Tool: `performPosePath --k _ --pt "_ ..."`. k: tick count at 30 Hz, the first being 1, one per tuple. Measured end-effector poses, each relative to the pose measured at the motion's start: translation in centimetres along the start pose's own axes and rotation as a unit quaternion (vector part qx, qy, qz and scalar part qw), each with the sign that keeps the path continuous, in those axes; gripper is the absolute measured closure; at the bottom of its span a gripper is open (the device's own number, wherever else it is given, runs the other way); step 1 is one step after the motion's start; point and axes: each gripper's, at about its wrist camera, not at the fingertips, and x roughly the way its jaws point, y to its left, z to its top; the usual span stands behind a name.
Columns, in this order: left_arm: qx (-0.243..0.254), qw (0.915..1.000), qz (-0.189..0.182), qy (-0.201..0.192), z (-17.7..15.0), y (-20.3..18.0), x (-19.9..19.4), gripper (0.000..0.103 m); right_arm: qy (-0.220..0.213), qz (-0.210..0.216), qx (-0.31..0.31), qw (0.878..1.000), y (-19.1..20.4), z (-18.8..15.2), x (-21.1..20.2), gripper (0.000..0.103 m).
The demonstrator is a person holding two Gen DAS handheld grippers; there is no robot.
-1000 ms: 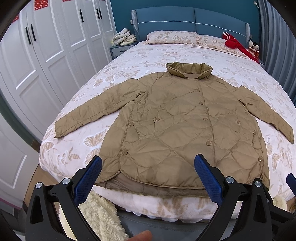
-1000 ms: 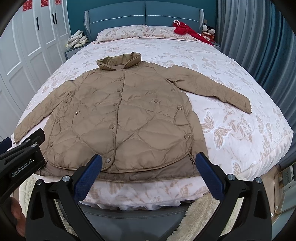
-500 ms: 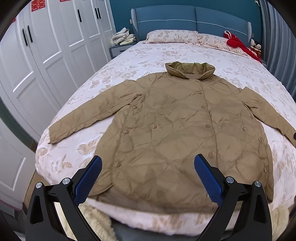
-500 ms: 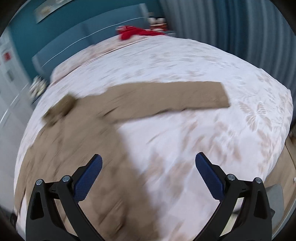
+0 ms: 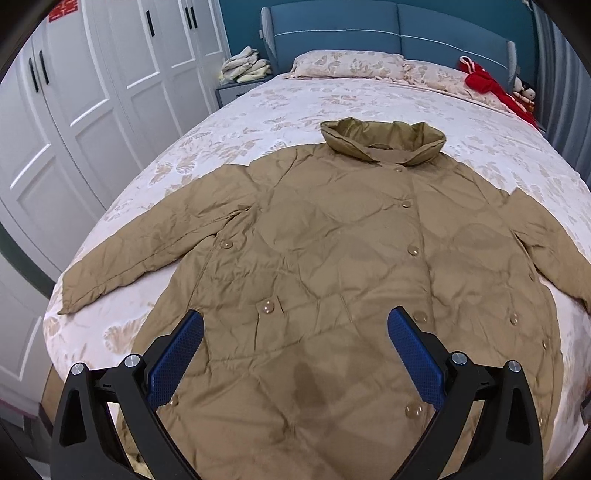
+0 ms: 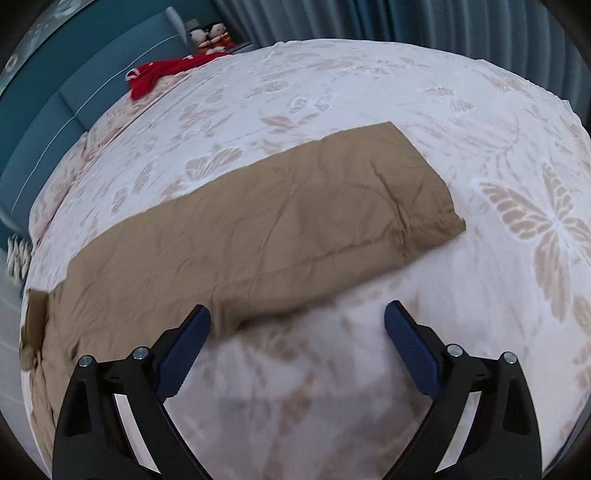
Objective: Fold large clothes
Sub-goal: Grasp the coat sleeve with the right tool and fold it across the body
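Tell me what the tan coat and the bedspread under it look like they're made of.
Tan coat: seemingly thin synthetic shell over light padding; quilted stitching, fine crinkles, faint sheen, round snap-like buttons. Bedspread: probably matte woven cotton or a blend; pale, printed with beige butterflies.

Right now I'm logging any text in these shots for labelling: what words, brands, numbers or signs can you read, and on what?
Red paper sign on the wardrobe door, top left of the left view: cut off by the frame, not readable.
Coat, bedding, tongs: no text visible.
Right view: no text visible.
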Motion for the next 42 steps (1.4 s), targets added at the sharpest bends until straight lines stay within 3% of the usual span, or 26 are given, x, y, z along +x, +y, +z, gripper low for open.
performPosePath --k 6,8,11,20,26,31,37,42 --pt "-0.007 0.9999 0.0 0.011 0.3 0.8 1.8 0.005 -0.022 -0.011 0.023 0.999 1.3 1.5 1.1 0.04" --pt "-0.001 0.9999 0.007 0.013 0.4 0.9 2.1 0.009 -0.031 -0.014 0.026 0.999 1.6 1.6 1.1 0.066" --pt "0.011 0.9996 0.019 0.017 0.6 1.0 2.5 0.011 -0.038 -0.008 0.025 0.999 2.4 1.9 1.0 0.096" --pt "0.027 0.9992 0.026 0.017 0.4 0.4 1.4 0.011 -0.116 0.026 -0.075 0.99 9.4 2.2 -5.9 0.099" --pt "0.055 0.9981 0.025 0.011 -0.1 -1.2 0.1 0.011 -0.116 0.067 -0.107 0.985 12.1 1.5 -8.0 0.1" --pt "0.062 0.9977 0.019 0.018 -0.5 -2.7 -0.5 0.011 -0.103 0.09 -0.128 0.982 12.7 0.2 -8.5 0.1" --pt "0.086 0.9959 0.024 0.011 -0.9 -5.1 -1.6 0.011 -0.092 0.099 -0.121 0.983 10.4 -0.5 -8.5 0.1" --pt "0.068 0.9975 0.011 0.019 -1.1 -5.8 -1.7 0.011 -0.083 0.093 -0.116 0.985 8.6 0.3 -8.1 0.1"
